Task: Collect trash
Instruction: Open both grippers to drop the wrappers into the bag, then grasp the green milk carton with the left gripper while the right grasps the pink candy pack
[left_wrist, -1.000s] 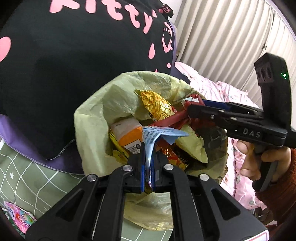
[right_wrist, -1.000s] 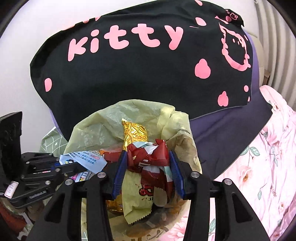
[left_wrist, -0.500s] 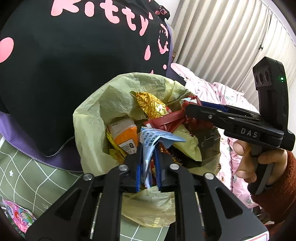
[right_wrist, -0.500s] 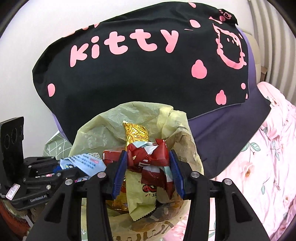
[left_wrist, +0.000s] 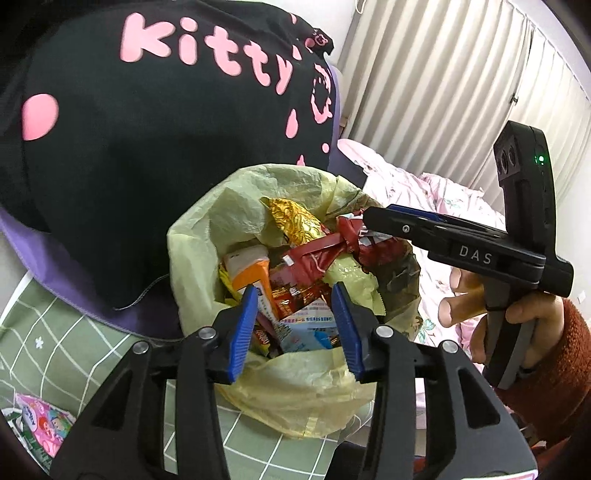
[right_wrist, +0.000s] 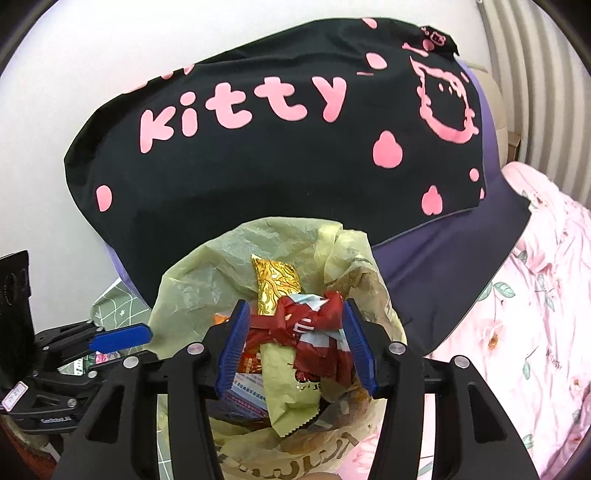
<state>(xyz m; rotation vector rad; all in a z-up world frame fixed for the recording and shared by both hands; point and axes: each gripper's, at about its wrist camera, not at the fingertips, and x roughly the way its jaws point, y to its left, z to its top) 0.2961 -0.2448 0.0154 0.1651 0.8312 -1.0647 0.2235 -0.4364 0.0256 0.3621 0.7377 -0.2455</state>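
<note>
A yellow-green trash bag (left_wrist: 207, 243) stands open, full of wrappers; it also shows in the right wrist view (right_wrist: 207, 273). My left gripper (left_wrist: 295, 314) is open over the bag's near rim, and a light blue wrapper (left_wrist: 306, 328) lies loose in the bag between its fingers. My right gripper (right_wrist: 299, 336) is shut on a crumpled red wrapper (right_wrist: 310, 314) above the bag's mouth; it enters the left wrist view from the right (left_wrist: 373, 218). A gold wrapper (left_wrist: 295, 218) and an orange carton (left_wrist: 251, 269) lie inside the bag.
A black pillow with pink "Kitty" lettering (right_wrist: 280, 140) leans behind the bag on a purple cushion (right_wrist: 443, 251). A pink floral bedsheet (right_wrist: 524, 314) lies to the right. A green grid mat (left_wrist: 55, 339) holds a pink packet (left_wrist: 40, 424) at lower left. Curtains (left_wrist: 443, 92) hang behind.
My left gripper opened and let go of the light blue wrapper, which dropped into the bag. My right gripper still holds the red wrapper over the bag.
</note>
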